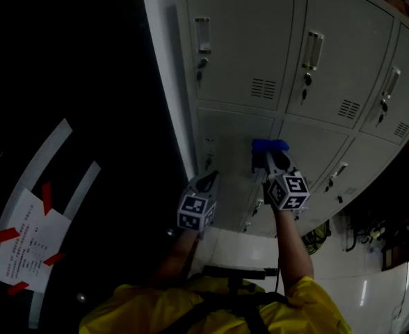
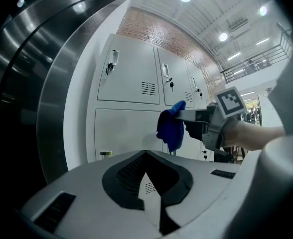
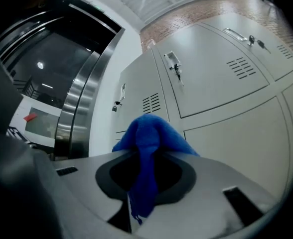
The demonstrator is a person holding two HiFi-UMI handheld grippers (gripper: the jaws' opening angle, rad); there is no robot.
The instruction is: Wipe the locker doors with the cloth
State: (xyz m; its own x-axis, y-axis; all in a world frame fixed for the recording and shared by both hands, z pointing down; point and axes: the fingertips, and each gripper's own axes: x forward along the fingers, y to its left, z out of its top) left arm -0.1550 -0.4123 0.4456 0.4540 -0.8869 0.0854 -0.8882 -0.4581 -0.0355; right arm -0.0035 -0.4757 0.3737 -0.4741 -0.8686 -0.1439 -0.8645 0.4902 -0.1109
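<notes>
Your right hand-held gripper (image 1: 275,160) clamps the blue cloth (image 1: 269,145) before a locker door (image 1: 229,139); your left hand-held gripper (image 1: 209,180), closed and empty, hangs just left.

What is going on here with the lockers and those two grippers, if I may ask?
A person in yellow sleeves stands at a bank of grey lockers with a gripper in each hand. The right gripper is shut on a blue cloth and holds it up at a lower-row locker door; whether the cloth touches the door cannot be told. The left gripper is shut with nothing in it, beside the right one and apart from the cloth.
</notes>
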